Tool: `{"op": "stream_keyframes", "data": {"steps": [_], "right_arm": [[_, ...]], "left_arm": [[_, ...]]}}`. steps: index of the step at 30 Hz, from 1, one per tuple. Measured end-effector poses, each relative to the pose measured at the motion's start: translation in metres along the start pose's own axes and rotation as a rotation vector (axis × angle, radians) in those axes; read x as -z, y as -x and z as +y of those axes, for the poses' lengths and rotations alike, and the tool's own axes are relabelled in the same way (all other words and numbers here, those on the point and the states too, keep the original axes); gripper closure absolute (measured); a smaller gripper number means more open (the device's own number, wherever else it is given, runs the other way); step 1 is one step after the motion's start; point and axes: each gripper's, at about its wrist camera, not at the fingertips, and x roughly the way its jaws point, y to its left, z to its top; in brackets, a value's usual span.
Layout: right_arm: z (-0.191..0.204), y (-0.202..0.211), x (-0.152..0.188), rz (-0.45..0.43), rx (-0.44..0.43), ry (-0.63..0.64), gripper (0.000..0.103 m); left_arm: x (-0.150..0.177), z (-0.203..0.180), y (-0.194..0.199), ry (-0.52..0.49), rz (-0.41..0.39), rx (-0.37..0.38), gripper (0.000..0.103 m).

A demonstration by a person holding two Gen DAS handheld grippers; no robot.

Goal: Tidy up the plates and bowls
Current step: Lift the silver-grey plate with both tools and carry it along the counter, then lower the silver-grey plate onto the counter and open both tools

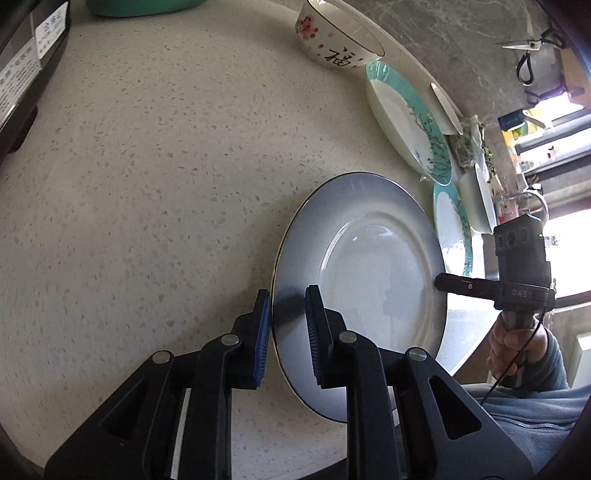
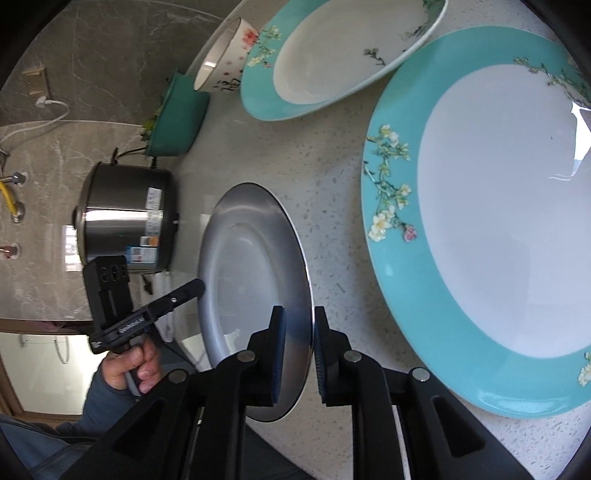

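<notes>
Grey and gold-edged, the plate [image 1: 369,280] lies on the speckled counter [image 1: 147,184] with both the left gripper [image 1: 288,332] and right gripper [image 2: 299,354] straddling opposite rims, fingers apart, while only the right view shows the steel cooker [image 2: 125,218] at middle left.

There was one grey plate [image 1: 369,280] with a dark rim. Two turquoise-rimmed floral plates lay on the surface, a larger one [image 2: 491,221] and a smaller one [image 2: 340,55]. One white bowl [image 1: 338,35] with red flowers stood there. One green basin [image 2: 177,118] and one steel cooker pot [image 2: 129,218] completed the count. Two grippers were present.
</notes>
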Motion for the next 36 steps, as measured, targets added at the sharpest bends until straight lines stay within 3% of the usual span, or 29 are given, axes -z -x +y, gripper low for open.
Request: {"op": "stream_keyframes", "data": {"steps": [11, 15, 25, 28, 32, 34, 35, 36], "right_arm": [[0.017, -0.005, 0.007, -0.026, 0.158, 0.087, 0.080], [0.028, -0.006, 0.012, -0.055, 0.241, 0.140, 0.078], [0.060, -0.019, 0.025, -0.122, 0.492, 0.327, 0.070], [0.066, -0.026, 0.027, -0.127, 0.523, 0.368, 0.064], [0.067, -0.025, 0.030, -0.150, 0.539, 0.382, 0.063], [0.070, -0.016, 0.034, -0.183, 0.527, 0.387, 0.061], [0.071, -0.009, 0.035, -0.203, 0.517, 0.388, 0.053], [0.071, 0.000, 0.037, -0.228, 0.500, 0.382, 0.047]], "left_arm": [[0.001, -0.007, 0.001, -0.084, -0.018, -0.031, 0.084], [-0.003, -0.028, -0.010, -0.097, -0.037, -0.044, 0.083], [0.004, -0.036, -0.015, -0.117, -0.070, -0.054, 0.083], [0.006, -0.037, -0.014, -0.115, -0.082, -0.057, 0.083], [0.009, -0.035, -0.011, -0.095, -0.105, -0.073, 0.082], [0.009, -0.035, -0.003, -0.075, -0.138, -0.094, 0.077], [0.008, -0.037, 0.002, -0.071, -0.159, -0.096, 0.063], [0.007, -0.040, 0.008, -0.071, -0.185, -0.087, 0.042]]}}
